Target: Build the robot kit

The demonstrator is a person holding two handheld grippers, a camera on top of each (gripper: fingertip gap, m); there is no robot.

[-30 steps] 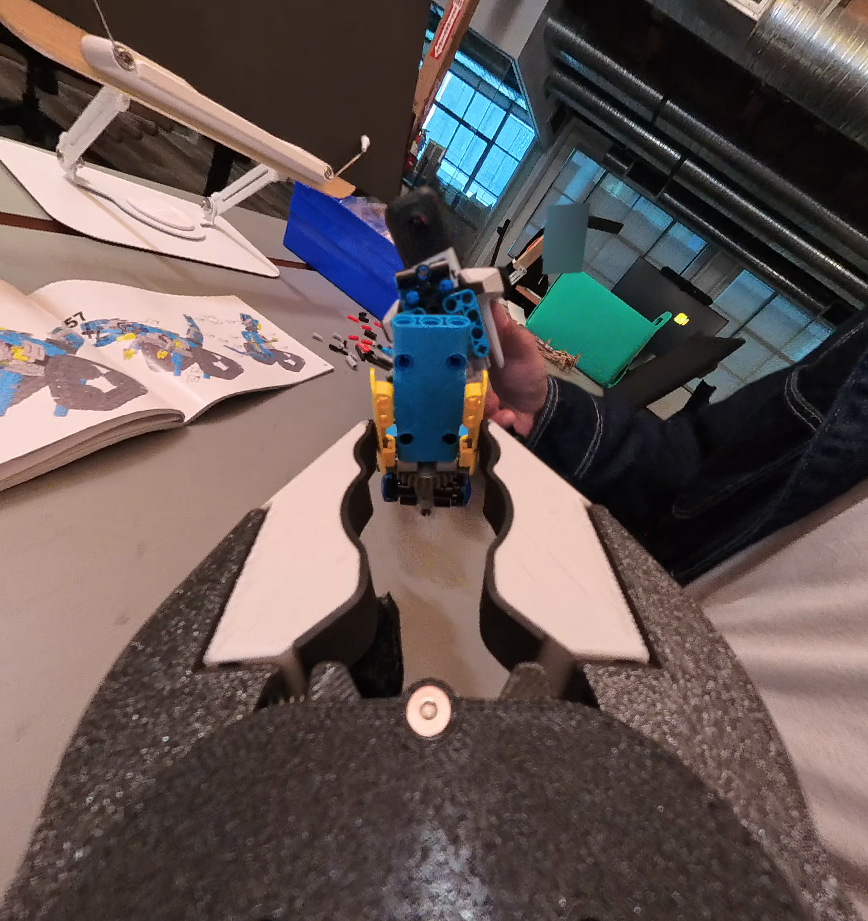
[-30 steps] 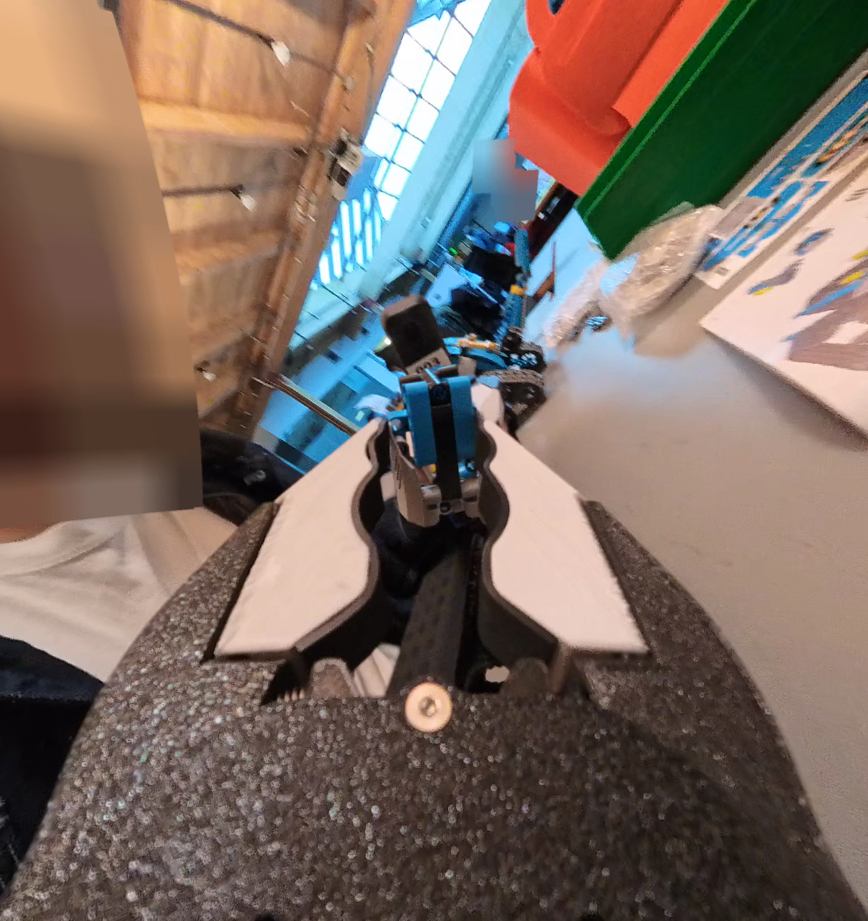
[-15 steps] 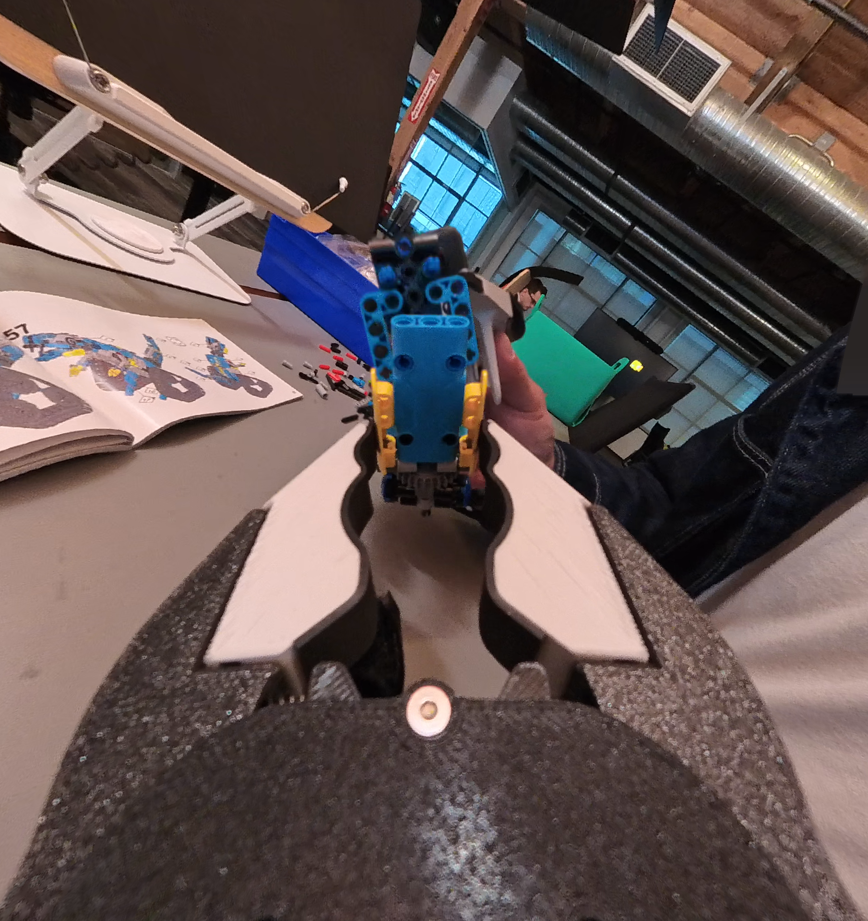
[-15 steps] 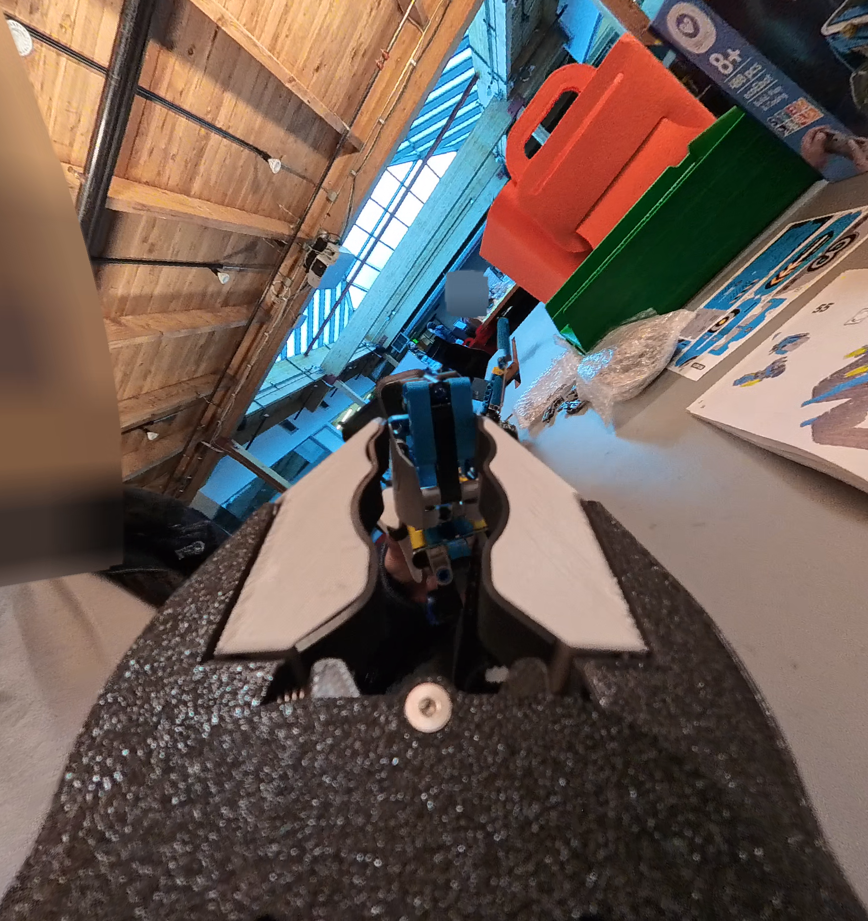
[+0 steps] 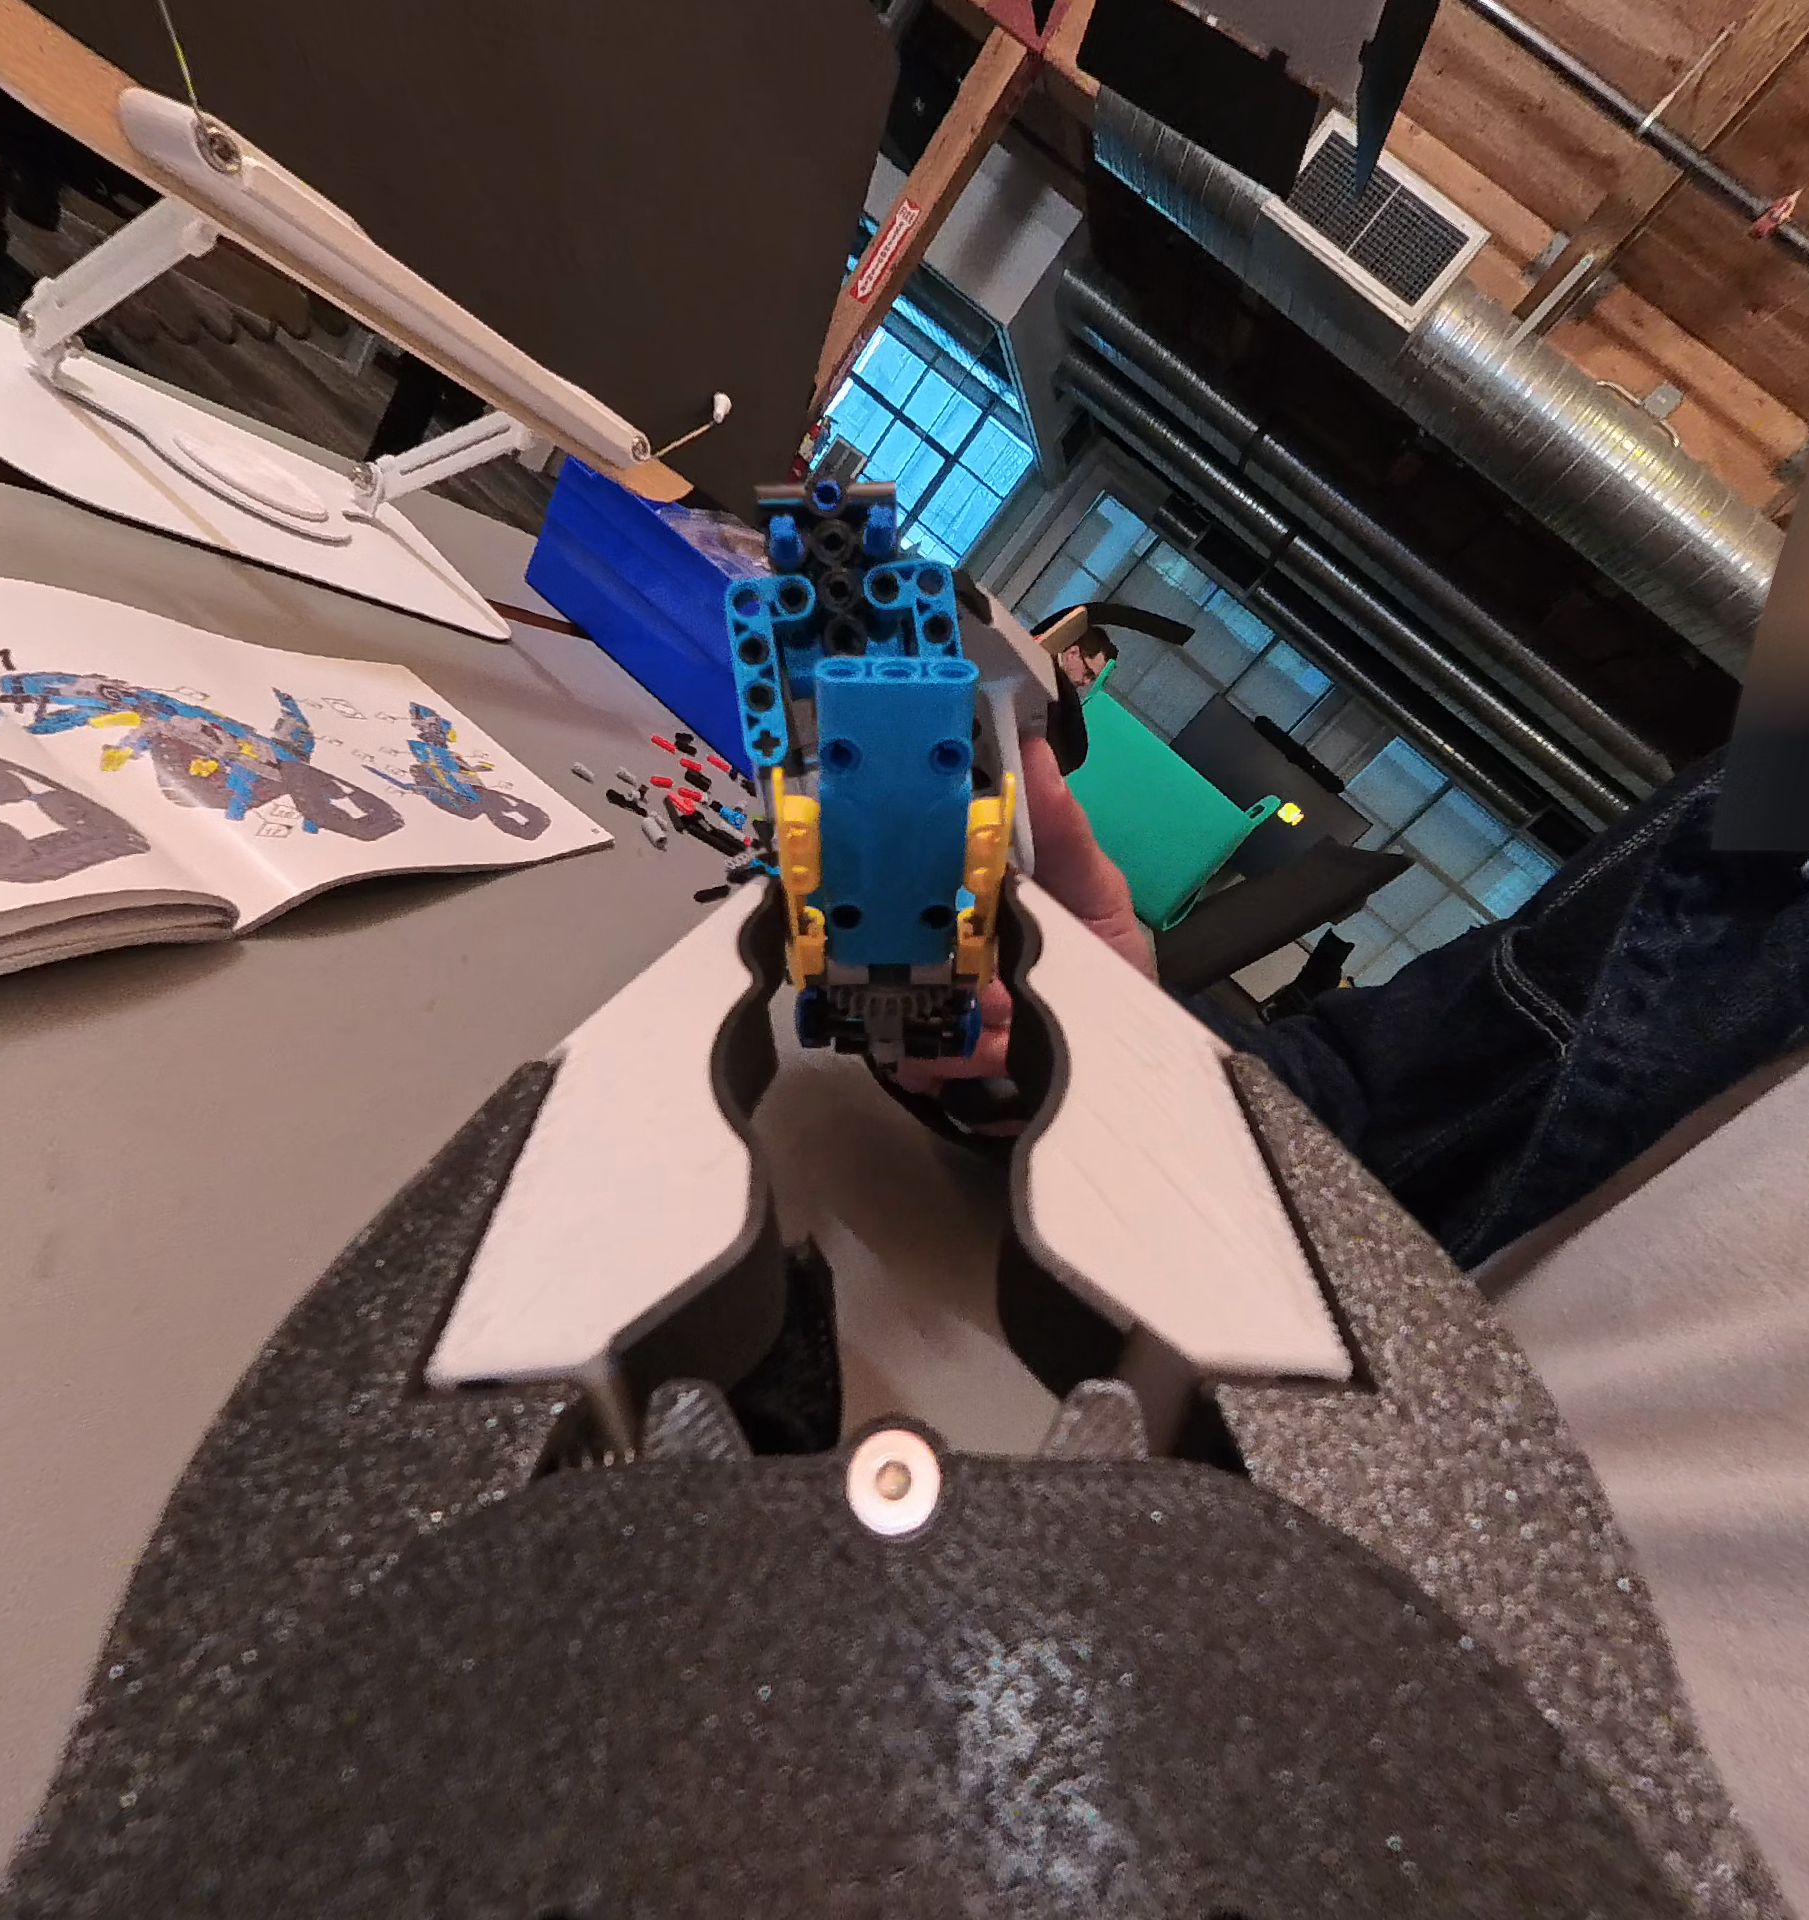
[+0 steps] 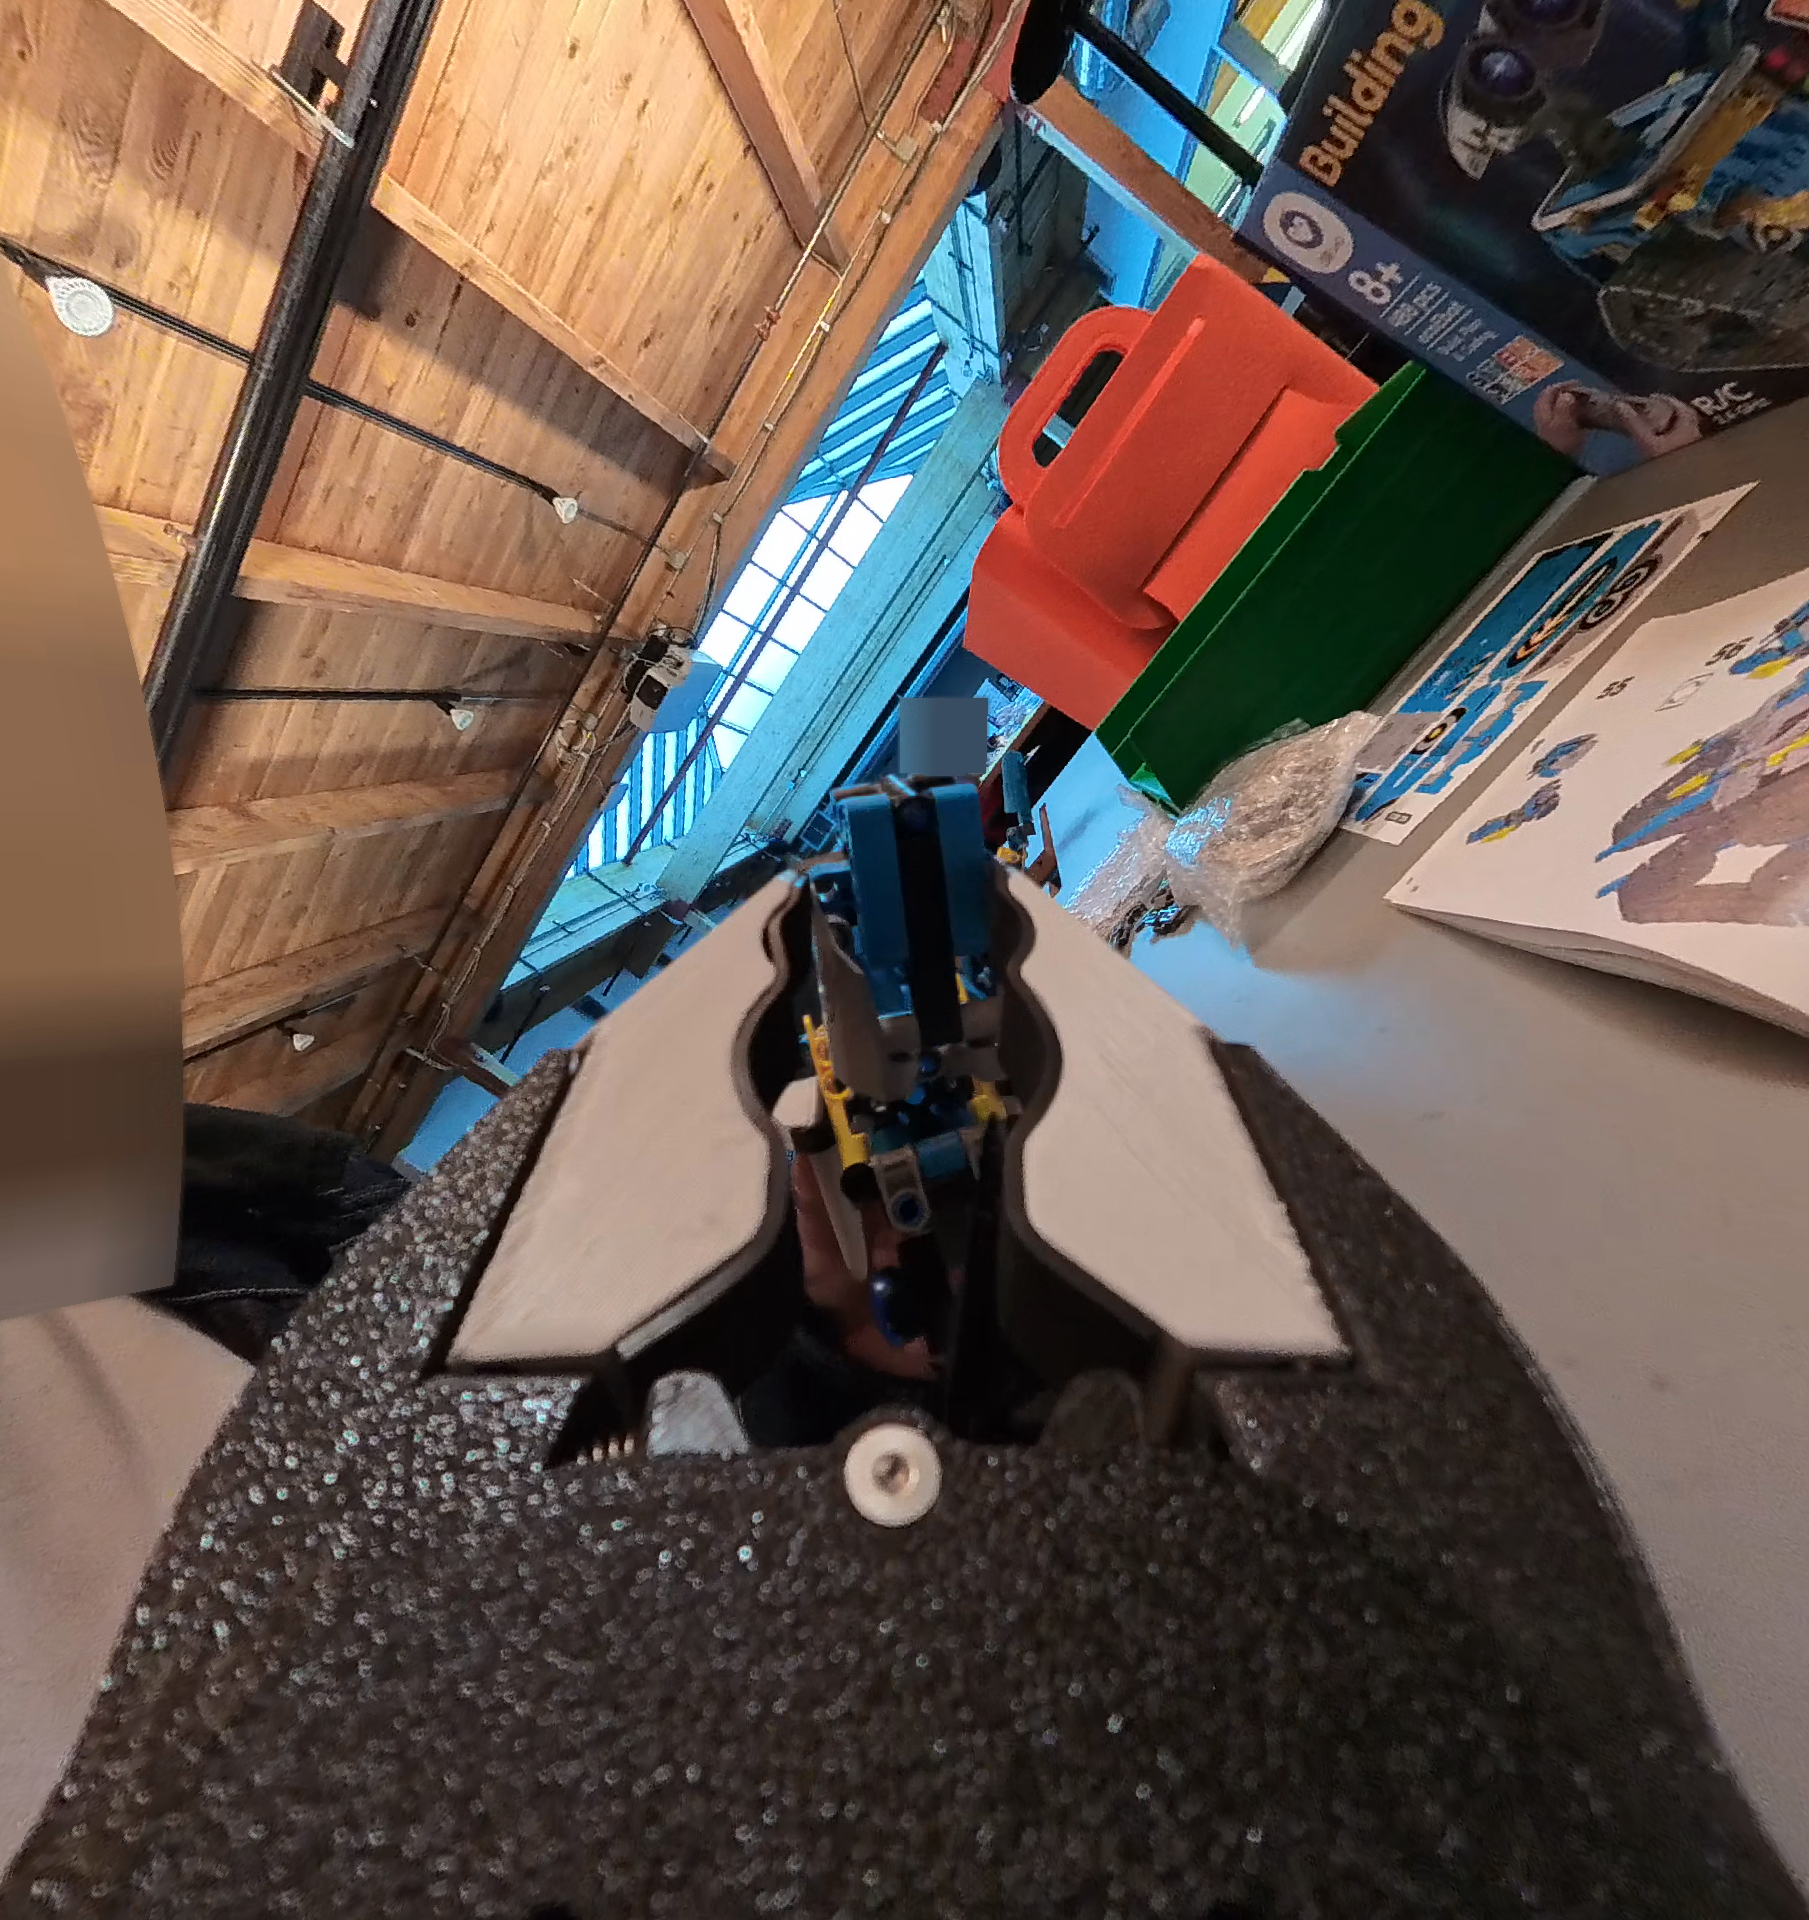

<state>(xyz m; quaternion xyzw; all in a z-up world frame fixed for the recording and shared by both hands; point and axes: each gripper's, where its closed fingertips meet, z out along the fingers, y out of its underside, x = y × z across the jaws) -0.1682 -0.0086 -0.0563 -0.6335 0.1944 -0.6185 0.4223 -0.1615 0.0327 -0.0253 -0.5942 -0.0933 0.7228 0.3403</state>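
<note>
A toy brick model (image 5: pixel 889 821) in blue, yellow and grey is held up above the grey table (image 5: pixel 256 1091) between both grippers. My left gripper (image 5: pixel 889 914) is shut on its lower end, with the pads against the yellow side pieces. In the left wrist view the right gripper's pale finger (image 5: pixel 1019 675) and the hand holding it (image 5: pixel 1082 894) show behind the model. In the right wrist view, my right gripper (image 6: pixel 905 883) is shut on the same model (image 6: pixel 915 935), with the blue and black beams standing between its fingertips.
An open instruction booklet (image 5: pixel 204 769), loose small parts (image 5: pixel 687 795), a blue bin (image 5: pixel 640 603) and a white stand (image 5: pixel 256 457) lie to the left. The right wrist view shows an orange case (image 6: pixel 1160 488), a green bin (image 6: pixel 1326 592), a plastic bag (image 6: pixel 1264 821) and a toy box (image 6: pixel 1606 187).
Both grippers have tilted upward together with the model, so more ceiling shows. The right gripper has rolled relative to the table. Both grasps have stayed the same.
</note>
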